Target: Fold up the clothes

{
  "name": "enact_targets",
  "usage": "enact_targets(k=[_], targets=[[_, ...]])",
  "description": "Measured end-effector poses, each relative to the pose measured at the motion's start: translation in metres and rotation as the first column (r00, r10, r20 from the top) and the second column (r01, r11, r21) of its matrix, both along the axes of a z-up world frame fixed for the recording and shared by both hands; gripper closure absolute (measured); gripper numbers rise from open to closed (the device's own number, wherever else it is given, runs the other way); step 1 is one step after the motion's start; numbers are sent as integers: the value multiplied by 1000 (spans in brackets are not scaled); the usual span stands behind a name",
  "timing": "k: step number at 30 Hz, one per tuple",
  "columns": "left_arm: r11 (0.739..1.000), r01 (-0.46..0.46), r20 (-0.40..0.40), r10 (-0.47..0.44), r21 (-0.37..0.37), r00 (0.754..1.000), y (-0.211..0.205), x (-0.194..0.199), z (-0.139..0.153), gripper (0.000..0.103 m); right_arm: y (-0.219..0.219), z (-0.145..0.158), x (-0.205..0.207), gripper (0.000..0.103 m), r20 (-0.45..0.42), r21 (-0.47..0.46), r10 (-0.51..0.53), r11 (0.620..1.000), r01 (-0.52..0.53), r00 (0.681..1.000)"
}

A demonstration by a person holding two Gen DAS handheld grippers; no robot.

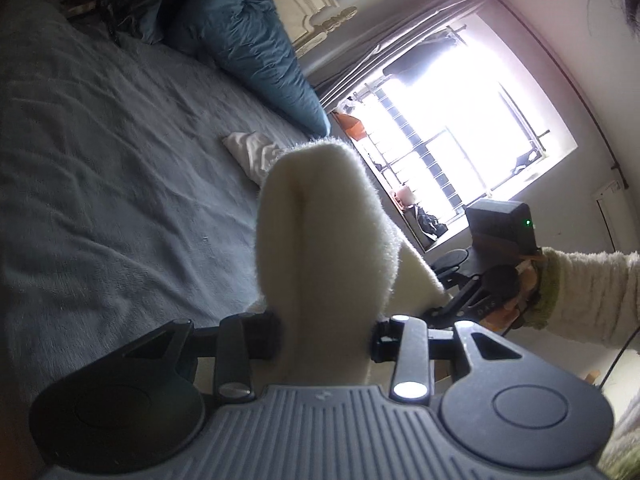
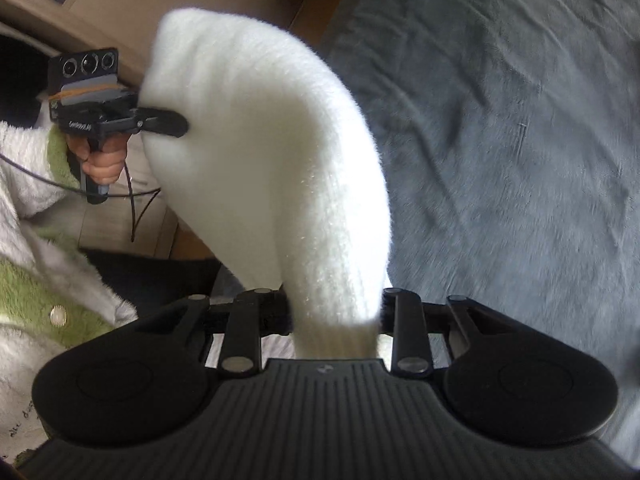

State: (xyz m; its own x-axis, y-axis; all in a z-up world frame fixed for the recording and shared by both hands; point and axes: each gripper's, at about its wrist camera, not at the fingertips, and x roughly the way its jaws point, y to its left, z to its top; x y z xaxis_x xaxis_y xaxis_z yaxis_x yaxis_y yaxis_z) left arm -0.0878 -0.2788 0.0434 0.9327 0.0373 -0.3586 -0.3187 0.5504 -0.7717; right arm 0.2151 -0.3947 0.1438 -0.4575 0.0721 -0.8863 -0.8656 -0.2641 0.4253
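The left gripper (image 1: 326,330) pinches a thick fold of a white fleece garment (image 1: 316,232); the cloth fills the gap between its fingers and bulges up ahead of them. The right gripper (image 2: 334,316) is likewise clamped on a bunched end of the same white fleece garment (image 2: 256,152), which arches forward from its fingers and runs to the left gripper (image 2: 176,126), seen at the far end with a finger (image 2: 164,122) pressed into the cloth. Ahead of and below the right gripper's fingers lies a grey-blue blanket (image 2: 500,140) covering the bed. Beyond the left gripper's fingers a small white cloth (image 1: 250,150) lies on the blanket (image 1: 100,160), with a teal pillow (image 1: 248,40) farther off.
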Motion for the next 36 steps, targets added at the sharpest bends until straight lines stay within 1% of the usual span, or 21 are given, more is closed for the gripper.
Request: enact_targets(k=[4, 8, 10, 12, 15, 16, 18, 20, 22, 24, 26, 27, 28, 30, 31, 32, 34, 36], targets=[[999, 35, -2, -35, -12, 999, 6, 9, -28, 64, 7, -29, 9, 76, 3, 1, 2, 1000, -2, 1000], [995, 99, -33, -99, 4, 995, -3, 21, -44, 64, -3, -41, 14, 76, 45, 1, 24, 1000, -24, 999], [992, 125, -35, -125, 8, 992, -14, 22, -46, 65, -13, -45, 12, 76, 66, 3, 33, 999, -33, 997], [989, 147, -36, -146, 26, 989, -28, 21, -45, 65, -26, -42, 9, 76, 82, 19, 47, 999, -49, 996], [981, 180, -35, -178, 75, 983, -56, 16, -35, 65, -60, -34, 1, 76, 117, 65, 76, 994, -84, 990], [976, 194, -37, -192, 97, 981, -67, 15, -31, 65, -74, -30, -7, 76, 147, 88, 107, 989, -120, 983], [958, 232, -57, -226, 168, 972, -96, 12, -22, 65, -101, -28, -22, 76, 221, 136, 168, 970, -201, 961], [929, 269, -88, -255, 253, 963, -128, 10, -12, 65, -132, -27, -34, 76, 296, 189, 201, 946, -263, 934], [904, 295, -112, -273, 309, 955, -154, 6, -3, 65, -161, -25, -44, 76, 359, 240, 213, 920, -310, 909], [876, 323, -139, -292, 357, 946, -178, 3, 6, 65, -191, -24, -56, 76, 438, 286, 233, 880, -380, 868], [837, 365, -180, -318, 408, 931, -200, 1, 14, 65, -215, -28, -66, 76, 507, 314, 238, 844, -435, 828], [814, 393, -203, -337, 427, 919, -211, 2, 16, 65, -228, -31, -71, 76, 542, 318, 250, 823, -471, 803], [784, 423, -232, -354, 454, 906, -223, 3, 19, 65, -242, -34, -77, 76, 583, 318, 261, 798, -512, 769], [693, 507, -303, -407, 513, 862, -248, 5, 19, 65, -270, -44, -88, 76, 661, 297, 290, 746, -596, 693], [642, 547, -340, -429, 537, 837, -261, 6, 19, 65, -284, -51, -93, 76, 694, 284, 300, 722, -631, 654], [591, 582, -372, -448, 559, 813, -274, 7, 18, 65, -295, -58, -99, 76, 719, 271, 305, 704, -656, 624], [509, 643, -428, -483, 573, 764, -294, 10, 12, 65, -319, -73, -109, 76, 775, 238, 308, 667, -706, 552], [429, 686, -472, -507, 588, 721, -310, 12, 6, 65, -338, -92, -119, 75, 829, 201, 304, 623, -756, 470]])
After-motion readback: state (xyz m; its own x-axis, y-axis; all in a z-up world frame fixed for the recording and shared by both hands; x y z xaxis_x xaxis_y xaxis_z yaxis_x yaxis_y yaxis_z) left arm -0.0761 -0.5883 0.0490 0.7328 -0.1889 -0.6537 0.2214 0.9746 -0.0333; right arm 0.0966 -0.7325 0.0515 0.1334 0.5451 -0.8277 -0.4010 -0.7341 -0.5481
